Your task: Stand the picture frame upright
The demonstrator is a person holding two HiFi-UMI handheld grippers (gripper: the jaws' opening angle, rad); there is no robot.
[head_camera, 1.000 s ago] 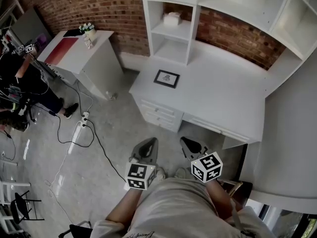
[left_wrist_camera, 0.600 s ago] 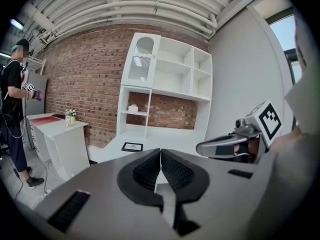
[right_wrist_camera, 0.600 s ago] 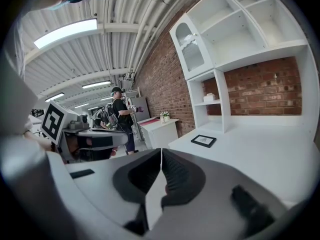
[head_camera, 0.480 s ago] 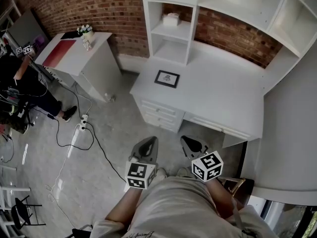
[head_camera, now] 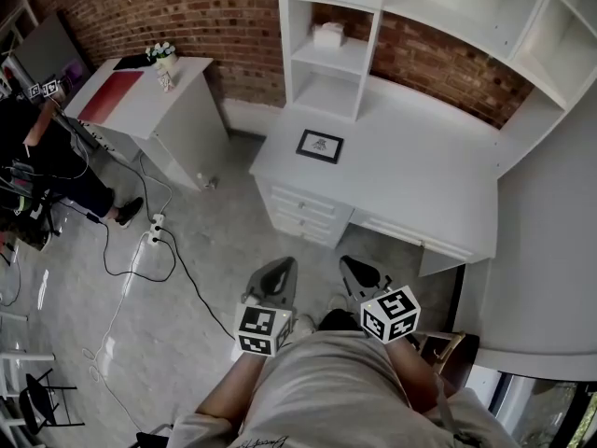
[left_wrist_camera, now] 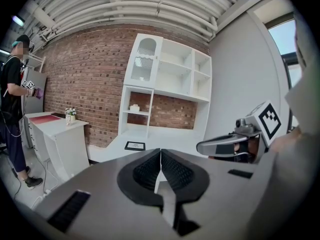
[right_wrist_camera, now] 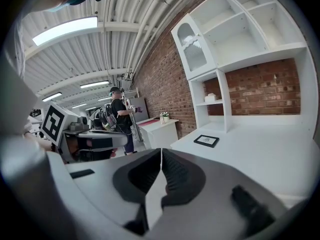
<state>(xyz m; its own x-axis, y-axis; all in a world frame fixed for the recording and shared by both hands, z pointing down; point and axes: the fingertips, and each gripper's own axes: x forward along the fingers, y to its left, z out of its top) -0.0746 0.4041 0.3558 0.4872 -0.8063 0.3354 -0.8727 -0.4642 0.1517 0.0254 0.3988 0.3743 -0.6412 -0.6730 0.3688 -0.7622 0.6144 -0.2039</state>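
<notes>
White desk (head_camera: 420, 180) carries the picture frame (head_camera: 320, 147). It lies flat and face up near the desk's left corner, just in front of the open shelf unit (head_camera: 328, 63). Both grippers are held close to the person's body over the floor, well apart from the frame.

Left gripper (head_camera: 276, 276): jaws pressed together, nothing between them.
Right gripper (head_camera: 362, 274): jaws likewise together, empty.

Risks, as judged from here:
- Neither gripper is ready to grasp. If the jaws arrive closed, they will likely nudge the frame rather than take it.
- A flat frame on a smooth top offers only a thin edge. A pad pushing at that edge could slide it under the shelf unit or off the near corner.
- Lifted by one edge with a single gripper, it may pivot and slap back down. The second gripper should steady the opposite side.
- No view shows whether the frame has a back stand. Without one, it will probably topple once released unless leaned on the shelf unit.
- Cable (head_camera: 140, 250) on the floor lies left of the approach, a minor trip hazard.
</notes>
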